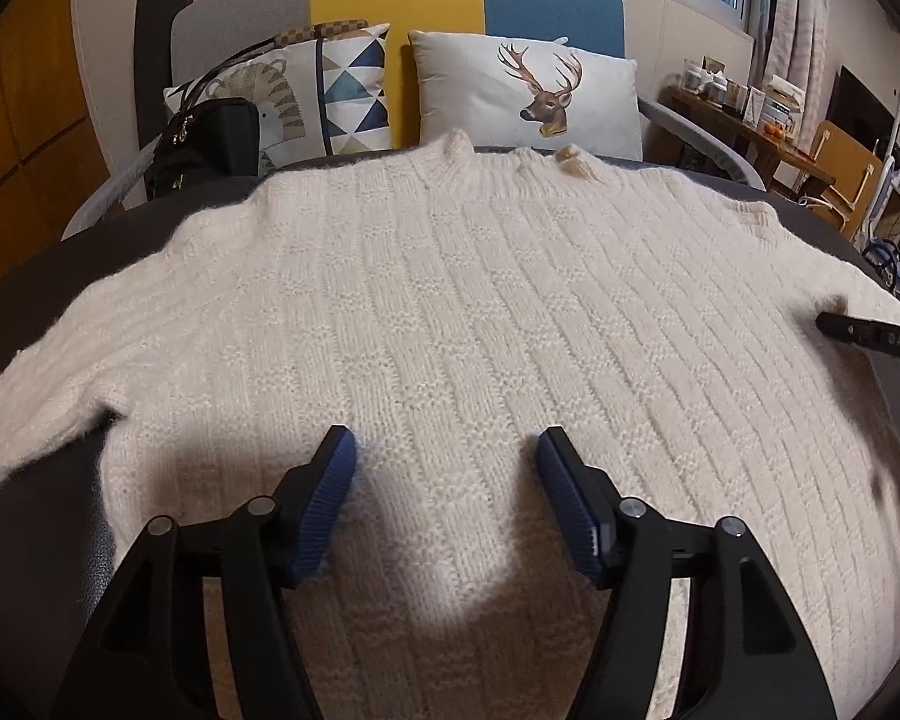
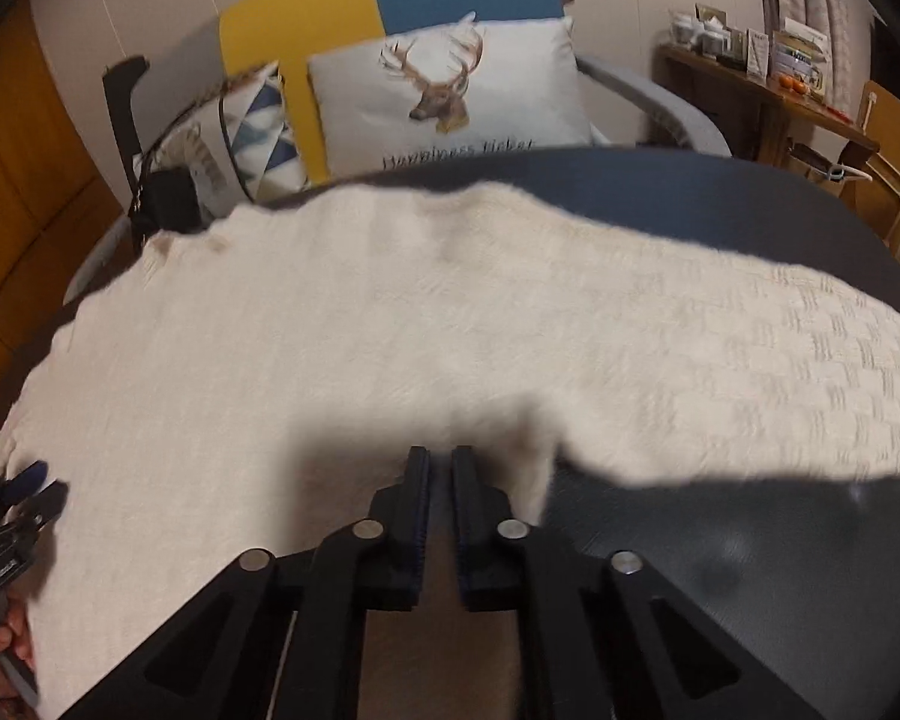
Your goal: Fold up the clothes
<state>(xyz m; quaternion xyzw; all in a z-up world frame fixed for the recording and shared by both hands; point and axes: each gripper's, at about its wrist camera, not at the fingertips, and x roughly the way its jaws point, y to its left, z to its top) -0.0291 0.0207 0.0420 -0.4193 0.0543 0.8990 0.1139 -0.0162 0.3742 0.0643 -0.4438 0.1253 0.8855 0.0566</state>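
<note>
A cream knitted sweater (image 1: 450, 312) lies spread flat on a dark table (image 1: 24, 276), collar at the far edge, sleeves out to both sides. My left gripper (image 1: 447, 450) is open, its blue pads just above the sweater's lower body, holding nothing. In the right wrist view the sweater (image 2: 390, 330) fills the middle and its right sleeve (image 2: 780, 372) runs off to the right. My right gripper (image 2: 441, 462) has its jaws nearly together over the sweater near the armpit; I cannot tell whether cloth is pinched. The right gripper's tip shows at the left wrist view's right edge (image 1: 870, 336).
A sofa with a deer cushion (image 1: 534, 96), a patterned cushion (image 1: 330, 96) and a black bag (image 1: 210, 138) stands behind the table. A wooden shelf with clutter (image 1: 750, 108) is at the right. The bare table surface (image 2: 750, 570) shows at the right.
</note>
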